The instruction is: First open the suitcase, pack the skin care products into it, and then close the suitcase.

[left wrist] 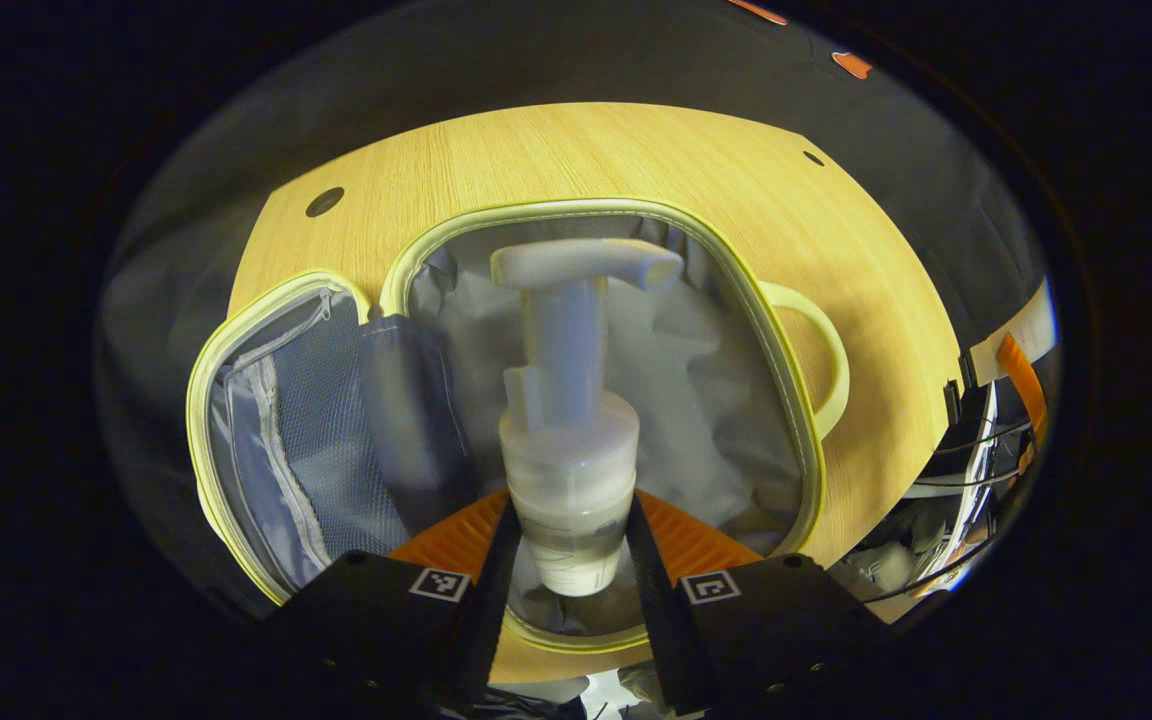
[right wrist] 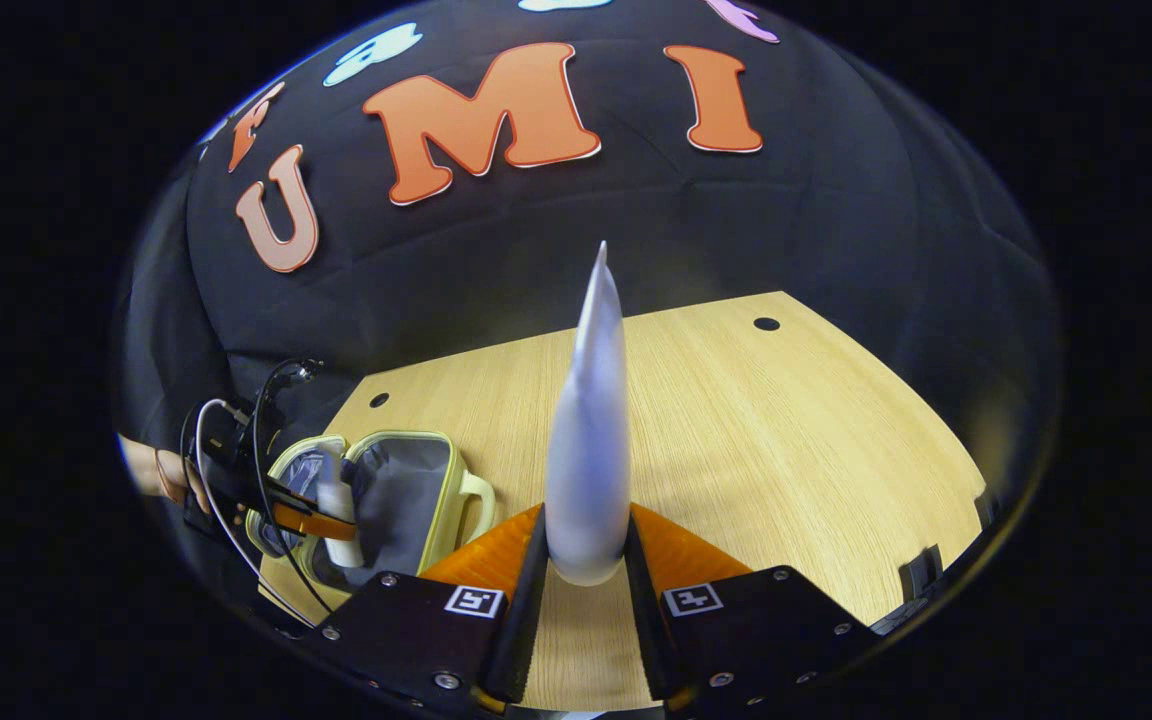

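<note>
Left gripper view had my left hand-held gripper [left wrist: 568,560] clamping the pump bottle [left wrist: 568,440] above the open suitcase [left wrist: 596,420] on the table [left wrist: 836,260]; my right hand-held gripper [right wrist: 586,575] gripped a tube [right wrist: 591,430]

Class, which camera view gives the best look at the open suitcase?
The left gripper view: the suitcase lies close below, lining and mesh pocket visible. The right gripper view shows it small and distant at the table's left edge.
</note>
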The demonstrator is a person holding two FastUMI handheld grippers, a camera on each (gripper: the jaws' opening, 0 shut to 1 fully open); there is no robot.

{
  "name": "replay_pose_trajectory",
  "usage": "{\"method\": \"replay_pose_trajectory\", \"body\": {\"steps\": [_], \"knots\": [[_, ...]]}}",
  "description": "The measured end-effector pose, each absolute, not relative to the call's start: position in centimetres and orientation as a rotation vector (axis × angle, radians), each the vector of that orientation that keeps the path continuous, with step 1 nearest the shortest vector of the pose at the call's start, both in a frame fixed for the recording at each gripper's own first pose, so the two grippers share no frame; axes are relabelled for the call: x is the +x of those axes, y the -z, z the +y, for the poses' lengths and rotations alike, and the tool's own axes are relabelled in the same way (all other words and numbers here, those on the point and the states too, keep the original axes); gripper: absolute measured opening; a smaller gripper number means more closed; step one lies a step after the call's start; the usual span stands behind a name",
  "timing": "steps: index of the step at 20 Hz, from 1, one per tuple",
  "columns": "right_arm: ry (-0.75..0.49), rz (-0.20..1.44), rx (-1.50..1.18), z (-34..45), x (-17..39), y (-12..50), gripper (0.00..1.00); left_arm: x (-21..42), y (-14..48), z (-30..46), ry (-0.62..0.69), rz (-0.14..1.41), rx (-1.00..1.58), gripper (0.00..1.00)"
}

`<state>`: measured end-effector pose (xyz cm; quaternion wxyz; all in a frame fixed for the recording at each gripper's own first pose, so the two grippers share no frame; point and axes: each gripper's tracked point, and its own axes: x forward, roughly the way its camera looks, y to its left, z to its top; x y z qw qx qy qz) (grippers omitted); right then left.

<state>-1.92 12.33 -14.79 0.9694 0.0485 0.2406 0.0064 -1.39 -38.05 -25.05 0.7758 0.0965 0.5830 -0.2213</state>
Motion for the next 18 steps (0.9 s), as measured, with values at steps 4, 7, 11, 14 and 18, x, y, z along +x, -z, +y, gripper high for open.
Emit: {"method": "replay_pose_trajectory", "body": {"steps": [4, 7, 11, 14, 18], "knots": [[-0.031, 0.495, 0.097, 13.4, -1.6, 14.6, 0.45, -0.1, 23.4, -38.2, 0.495, 1.153, 0.255, 0.85], [-0.064, 0.499, 0.081, 15.2, -1.1, 13.6, 0.45, 0.0, 20.4, -38.2, 0.491, 1.028, 0.249, 1.00], [-0.152, 0.535, 0.051, 19.5, -0.4, 12.3, 0.44, 0.3, 14.4, -36.6, 0.454, 0.798, 0.186, 1.00], [-0.236, 0.623, 0.054, 23.9, -0.4, 12.6, 0.45, 0.4, 9.1, -34.1, 0.389, 0.620, 0.126, 0.99], [-0.337, 0.775, 0.085, 30.2, -0.5, 14.6, 0.45, -0.5, 3.5, -28.4, 0.285, 0.427, 0.106, 0.99]]}}
